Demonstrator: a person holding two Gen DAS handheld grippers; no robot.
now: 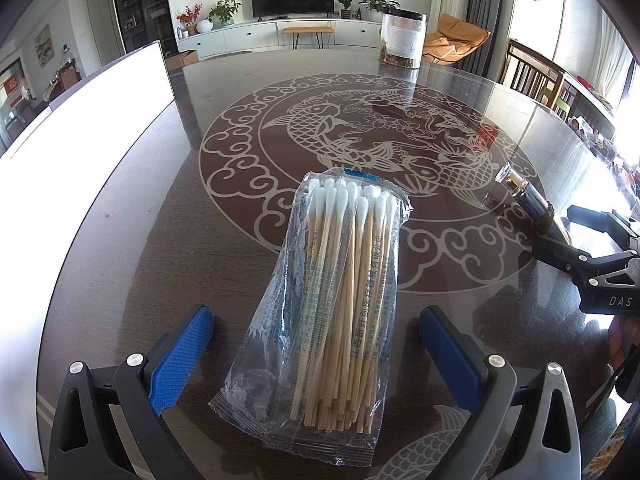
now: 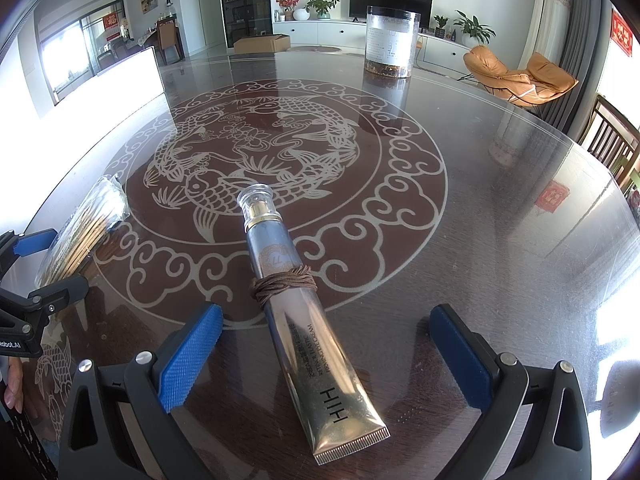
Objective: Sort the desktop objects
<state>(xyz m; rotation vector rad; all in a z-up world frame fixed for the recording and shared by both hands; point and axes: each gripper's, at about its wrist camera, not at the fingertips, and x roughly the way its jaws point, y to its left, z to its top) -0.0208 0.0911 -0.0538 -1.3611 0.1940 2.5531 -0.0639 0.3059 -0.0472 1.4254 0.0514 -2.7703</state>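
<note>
Two things flat on the dark table [image 1: 168,240]: bag of cotton swabs [image 1: 332,304] between the widely spread fingers of the left gripper [image 1: 316,356], untouched; cream tube [image 2: 304,320] likewise between the spread, empty right gripper [image 2: 326,356]. Far behind, a clear jar [image 2: 392,42].
</note>
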